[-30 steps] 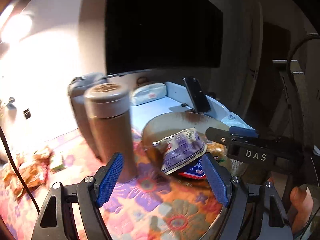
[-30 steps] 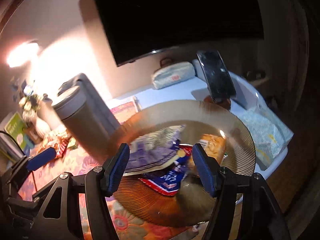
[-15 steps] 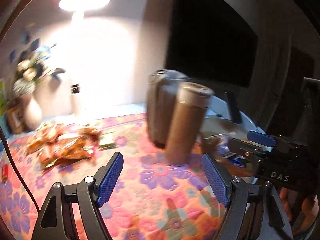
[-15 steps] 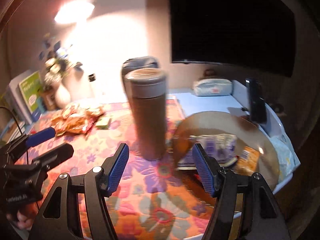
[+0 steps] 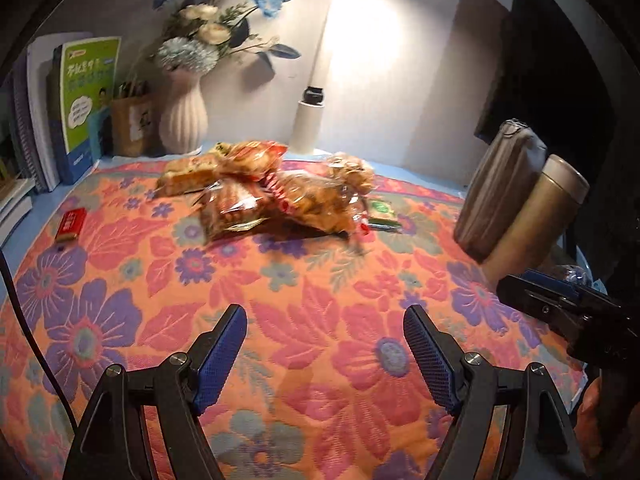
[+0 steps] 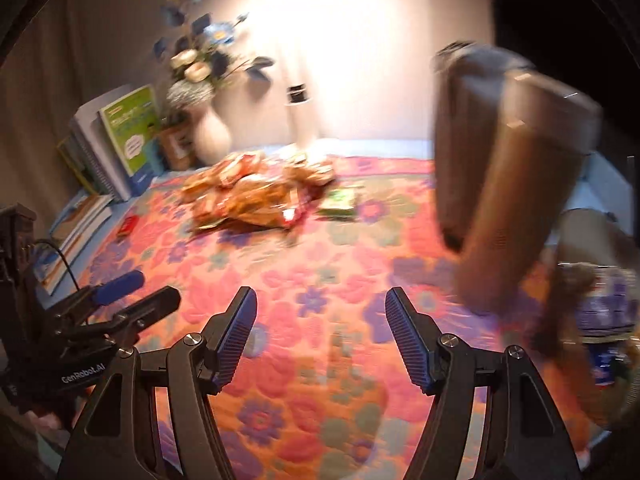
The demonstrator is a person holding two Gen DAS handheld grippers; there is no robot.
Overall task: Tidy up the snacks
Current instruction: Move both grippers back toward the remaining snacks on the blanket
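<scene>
Left tongs [image 5: 325, 344] and right tongs [image 6: 321, 326]: both spread wide, nothing between the blue pads. Landmark: white ribbed vase of flowers [image 5: 183, 118] at the back of the counter [image 5: 304, 288] with floral cloth. Heap of clear-wrapped orange snack packets [image 5: 272, 196] lies in front of the vase; at least four counted, the rest overlapped. One small red packet [image 5: 71, 222] sits apart, left of the vase. Right view only: brown round plate [image 6: 600, 240] with one purple snack bag [image 6: 608, 304], far right of the vase, blurred. One tan cylindrical flask [image 5: 536, 220] stands between.
</scene>
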